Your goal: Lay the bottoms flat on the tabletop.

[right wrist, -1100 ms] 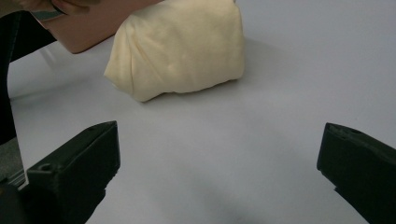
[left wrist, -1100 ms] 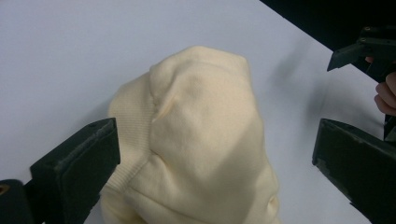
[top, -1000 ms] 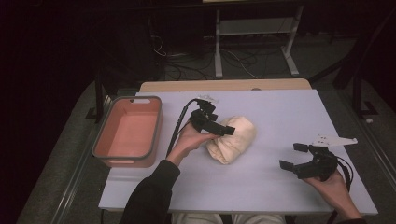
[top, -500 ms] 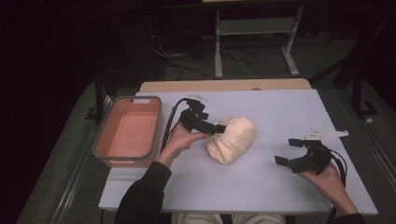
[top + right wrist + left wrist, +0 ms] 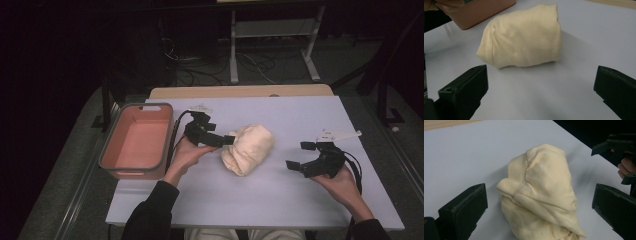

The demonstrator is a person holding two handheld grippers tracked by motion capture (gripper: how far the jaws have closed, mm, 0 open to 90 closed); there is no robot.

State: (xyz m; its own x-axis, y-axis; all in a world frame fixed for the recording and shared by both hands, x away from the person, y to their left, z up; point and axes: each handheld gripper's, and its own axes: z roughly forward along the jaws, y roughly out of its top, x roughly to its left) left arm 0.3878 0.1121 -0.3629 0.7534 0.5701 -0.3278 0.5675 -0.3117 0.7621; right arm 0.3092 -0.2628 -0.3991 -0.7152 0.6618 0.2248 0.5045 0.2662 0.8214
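Cream bundled garment (image 5: 248,148) lay near the centre of the high view, on the pale bench (image 5: 280,200), with a ribbed cuff and a row of snaps visible in the left gripper view (image 5: 541,195). Seen in the right gripper view as a rounded, folded lump (image 5: 522,37) in the upper middle of the frame, well clear of that gripper's own jaws.

Left gripper (image 5: 226,140) sat just left of centre in the high view, its tips right at the garment's left edge; contact could not be judged from there. Jaws stood wide in the left gripper view, one at lower left and one at lower right, with the bundle between and beyond them, ungripped.

Right gripper (image 5: 300,156) rested at the right of the high view, well apart from the garment, jaws spread wide and empty; appeared again at the upper right of the left gripper view (image 5: 616,147), held by a hand (image 5: 626,166).

Salmon-coloured bin (image 5: 136,141) stood at the left of the high view, beside the left hand (image 5: 187,152); a corner of it showed at the upper left of the right gripper view (image 5: 481,11).
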